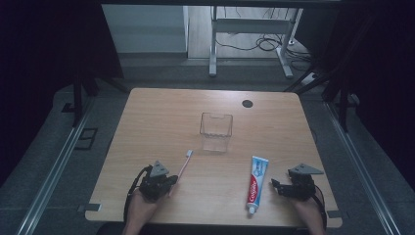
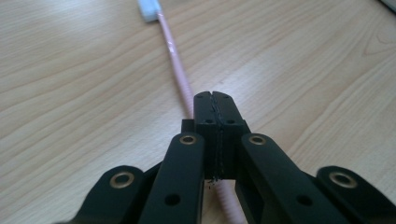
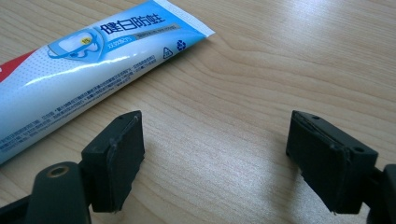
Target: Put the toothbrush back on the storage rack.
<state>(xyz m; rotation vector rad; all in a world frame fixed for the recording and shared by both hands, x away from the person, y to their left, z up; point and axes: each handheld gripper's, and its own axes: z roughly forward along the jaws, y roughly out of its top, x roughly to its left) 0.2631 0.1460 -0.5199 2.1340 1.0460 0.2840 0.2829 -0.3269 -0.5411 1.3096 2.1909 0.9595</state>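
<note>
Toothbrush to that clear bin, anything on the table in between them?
Nothing visible. The left claw is shut on the toothbrush, and bare table lies between its head and the clear bin. The toothpaste lies off to the right.

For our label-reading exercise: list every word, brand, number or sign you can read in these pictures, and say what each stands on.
"Colgate": white letters on the red part of the toothpaste tube, high view.
"健白防蛀": large white characters on the tube's blue end, right gripper view.
Recycling symbols: beside those characters; too small to read further.
Fine print along the tube: too small to read.
Toothbrush, clear container, table: no text.
</note>
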